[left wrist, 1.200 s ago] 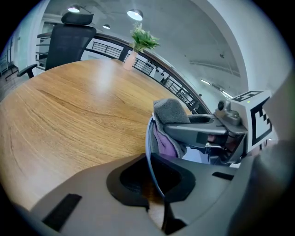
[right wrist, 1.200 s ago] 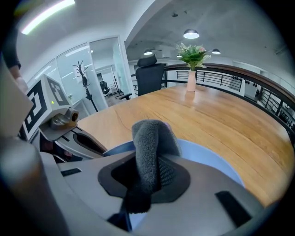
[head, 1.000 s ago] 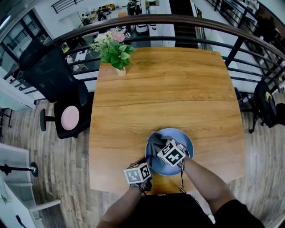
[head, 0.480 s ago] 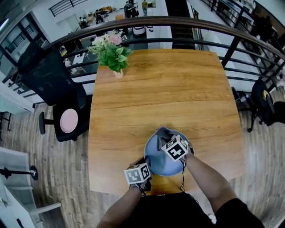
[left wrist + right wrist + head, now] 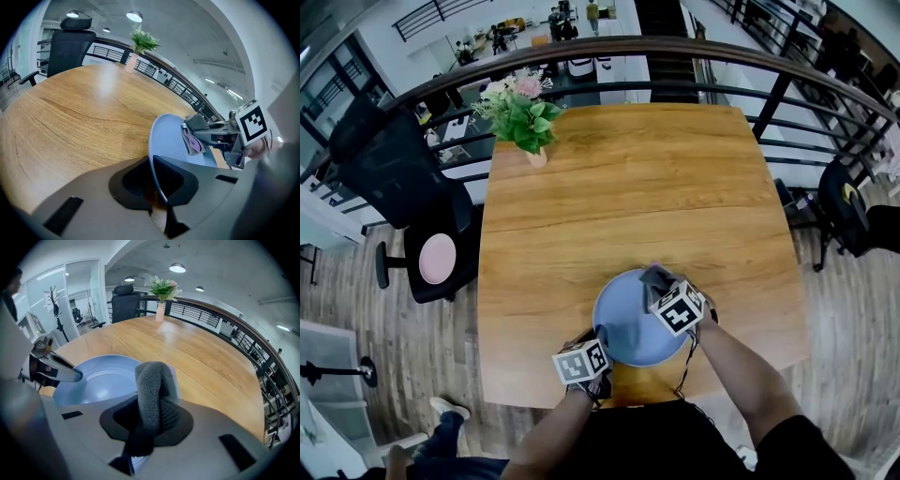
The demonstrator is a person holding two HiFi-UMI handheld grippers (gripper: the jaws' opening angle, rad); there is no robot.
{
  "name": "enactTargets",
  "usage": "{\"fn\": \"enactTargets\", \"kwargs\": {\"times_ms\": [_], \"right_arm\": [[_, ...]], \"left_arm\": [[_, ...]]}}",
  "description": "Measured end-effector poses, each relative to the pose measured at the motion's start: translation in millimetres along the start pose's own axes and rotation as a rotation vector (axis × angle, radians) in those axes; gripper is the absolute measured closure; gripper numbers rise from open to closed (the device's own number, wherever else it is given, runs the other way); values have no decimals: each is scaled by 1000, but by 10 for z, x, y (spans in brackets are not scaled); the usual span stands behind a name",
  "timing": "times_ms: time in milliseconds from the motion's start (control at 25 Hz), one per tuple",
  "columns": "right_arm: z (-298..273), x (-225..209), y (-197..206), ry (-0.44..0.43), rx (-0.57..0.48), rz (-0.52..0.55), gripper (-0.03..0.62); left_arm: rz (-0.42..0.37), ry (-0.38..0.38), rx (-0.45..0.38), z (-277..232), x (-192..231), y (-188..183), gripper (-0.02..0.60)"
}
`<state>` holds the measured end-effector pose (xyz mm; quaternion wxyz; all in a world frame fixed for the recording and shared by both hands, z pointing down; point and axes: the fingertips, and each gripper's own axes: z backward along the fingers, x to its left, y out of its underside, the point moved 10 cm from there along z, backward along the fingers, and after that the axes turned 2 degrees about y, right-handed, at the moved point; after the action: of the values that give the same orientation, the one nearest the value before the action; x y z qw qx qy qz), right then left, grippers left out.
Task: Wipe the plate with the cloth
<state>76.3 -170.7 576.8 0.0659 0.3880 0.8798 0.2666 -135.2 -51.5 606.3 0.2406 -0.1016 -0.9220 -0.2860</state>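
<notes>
Head view: a square wooden table (image 5: 628, 187) stands beside a dark railing (image 5: 694, 52). A black chair (image 5: 389, 169) is at its left, and a flower vase (image 5: 525, 117) is on its far left corner. The blue plate (image 5: 623, 323) lies close to the table's near edge.

Left gripper view: the left gripper (image 5: 158, 185) is clamped on the plate's rim.

Right gripper view: the right gripper (image 5: 150, 423) pinches the grey cloth (image 5: 151, 376), which sits at the plate's far right rim.
</notes>
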Motion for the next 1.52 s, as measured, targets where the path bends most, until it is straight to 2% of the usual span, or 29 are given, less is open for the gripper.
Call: {"fn": "enactTargets", "kwargs": {"times_ms": [440,760,1120,1520], "right_arm": [[391,-68,506,48,18,-44,522],[624,148,786,49,20,-80,522],[811,494,972,1,9,-88,522],[724,1003,800,-97,2,-20,522]], "left_arm": [[11,-26,-17,24,-34,19,540],[21,-43,-32,31,-38,39,540],[33,-54,-41,35,-111,55,540],[40,-49,-43,53,-94,43,540]]}}
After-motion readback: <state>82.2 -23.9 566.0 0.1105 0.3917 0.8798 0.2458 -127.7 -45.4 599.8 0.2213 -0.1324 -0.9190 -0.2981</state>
